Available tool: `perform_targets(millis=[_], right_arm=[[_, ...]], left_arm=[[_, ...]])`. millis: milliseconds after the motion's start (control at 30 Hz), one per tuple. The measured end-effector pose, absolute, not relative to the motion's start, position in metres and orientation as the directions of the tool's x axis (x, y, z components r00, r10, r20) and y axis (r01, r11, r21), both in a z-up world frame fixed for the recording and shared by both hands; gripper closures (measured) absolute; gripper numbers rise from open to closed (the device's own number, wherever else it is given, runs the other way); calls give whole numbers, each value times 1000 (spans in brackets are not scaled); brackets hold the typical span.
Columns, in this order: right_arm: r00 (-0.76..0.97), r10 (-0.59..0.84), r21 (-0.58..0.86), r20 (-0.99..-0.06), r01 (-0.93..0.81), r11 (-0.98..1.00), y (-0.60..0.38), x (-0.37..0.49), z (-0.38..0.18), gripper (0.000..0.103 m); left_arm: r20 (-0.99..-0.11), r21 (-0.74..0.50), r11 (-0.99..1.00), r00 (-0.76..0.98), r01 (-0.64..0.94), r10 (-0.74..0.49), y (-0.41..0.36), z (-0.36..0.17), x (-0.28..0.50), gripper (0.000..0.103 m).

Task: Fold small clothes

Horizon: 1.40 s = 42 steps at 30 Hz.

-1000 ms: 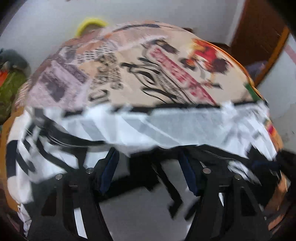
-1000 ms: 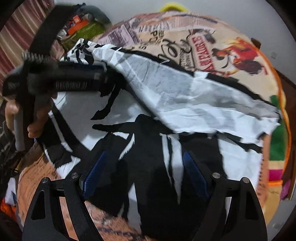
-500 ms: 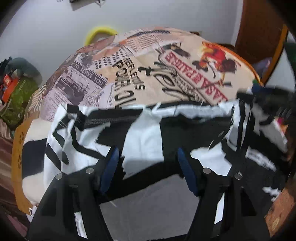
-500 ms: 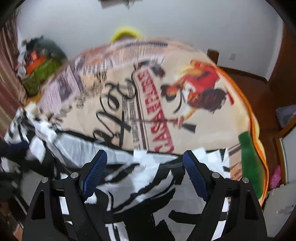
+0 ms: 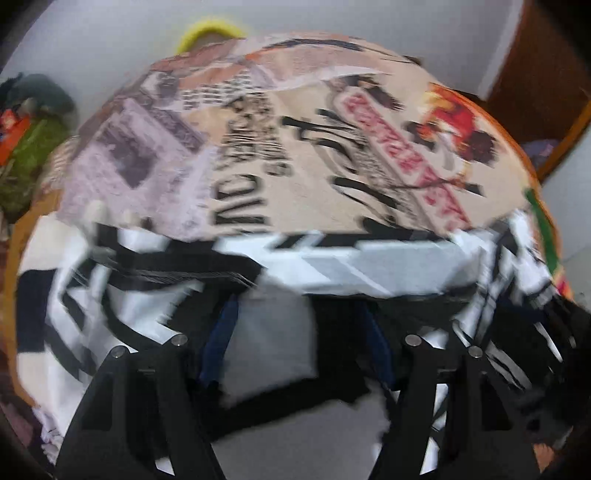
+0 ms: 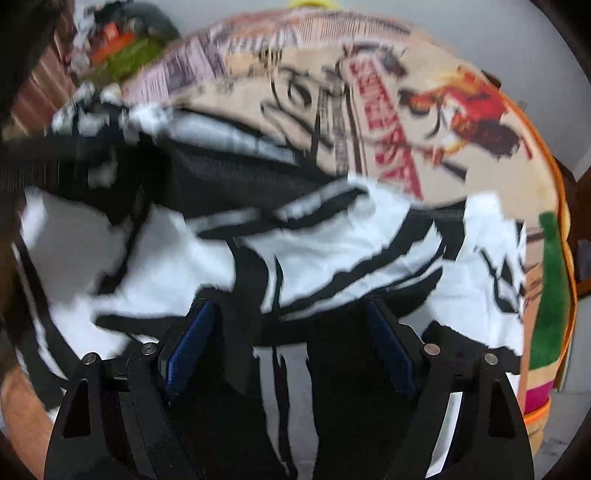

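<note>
On the printed blanket [image 6: 424,122] lies a crumpled black-and-white shirt [image 6: 332,251]; the left gripper [image 5: 299,332] and right gripper [image 6: 291,332] both gape wide, holding nothing.

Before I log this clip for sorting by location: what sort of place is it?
Probably a bedroom at home: a printed blanket spread over a bed-like surface, the black-and-white garment on it, plain white wall and a wooden door.

motion blur smears the garment [image 5: 362,266] and the blanket's print [image 5: 295,155].
</note>
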State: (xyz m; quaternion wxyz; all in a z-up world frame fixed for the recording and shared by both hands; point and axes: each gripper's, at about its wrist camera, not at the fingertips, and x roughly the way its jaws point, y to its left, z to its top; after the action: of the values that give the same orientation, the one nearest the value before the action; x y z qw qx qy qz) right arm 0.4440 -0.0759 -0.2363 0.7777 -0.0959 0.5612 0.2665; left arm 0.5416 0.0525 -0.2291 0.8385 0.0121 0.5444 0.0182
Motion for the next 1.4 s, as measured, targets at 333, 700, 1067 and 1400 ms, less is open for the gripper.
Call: perform_targets(millis=[333,700,1067,1400], right_arm=[[274,283,92,-919,-550,830,-99,415,-219,21],[266,265,60,-927,-592,804,-87,388,-236,21],[312,200,-22,-929,-586,810,-137,355,-230,21],[355,143,-90,-924,-565,820,-144,333,-211,21]], left_arm=[[-875,54,995,477,-83,87,94,-190,508,38],[-917,135,980,393,146,68,39,-231,433,38],[-906,188,977,403,102,132,83,-231,380,37],[-911,103,994,400,-26,104,128,-212,340,34]])
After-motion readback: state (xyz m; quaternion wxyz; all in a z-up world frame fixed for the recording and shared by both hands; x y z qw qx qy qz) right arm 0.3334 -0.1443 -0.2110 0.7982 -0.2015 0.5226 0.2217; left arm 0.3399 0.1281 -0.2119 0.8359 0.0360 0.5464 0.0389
